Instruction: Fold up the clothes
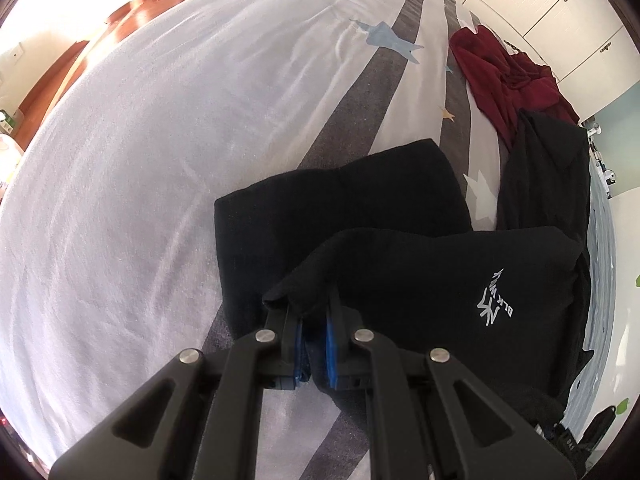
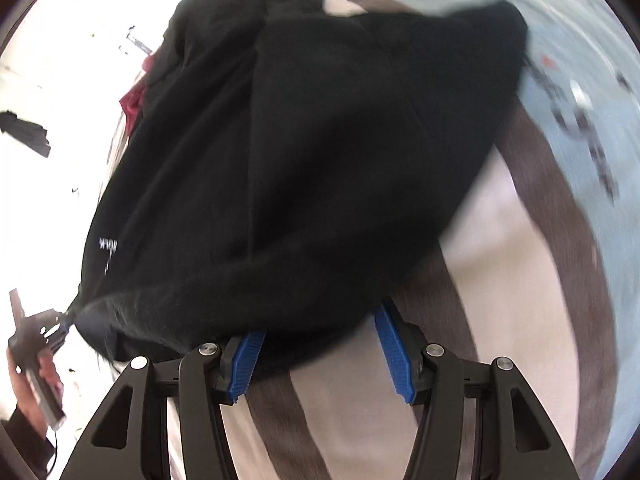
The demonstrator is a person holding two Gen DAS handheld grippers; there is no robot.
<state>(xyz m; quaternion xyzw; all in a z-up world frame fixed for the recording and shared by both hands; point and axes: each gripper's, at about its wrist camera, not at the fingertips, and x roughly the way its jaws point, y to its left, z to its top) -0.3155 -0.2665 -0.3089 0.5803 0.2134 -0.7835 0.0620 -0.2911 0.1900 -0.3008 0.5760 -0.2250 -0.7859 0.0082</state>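
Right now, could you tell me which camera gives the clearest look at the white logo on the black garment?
The left wrist view: the white logo on the black garment is sharp, unobstructed and complete, though upside down. In the right wrist view, only a blurred sliver of it shows at the garment's left edge.

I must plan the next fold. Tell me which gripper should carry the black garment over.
Left. The left gripper is shut on the black garment's corner; the right gripper is open, nothing clamped.
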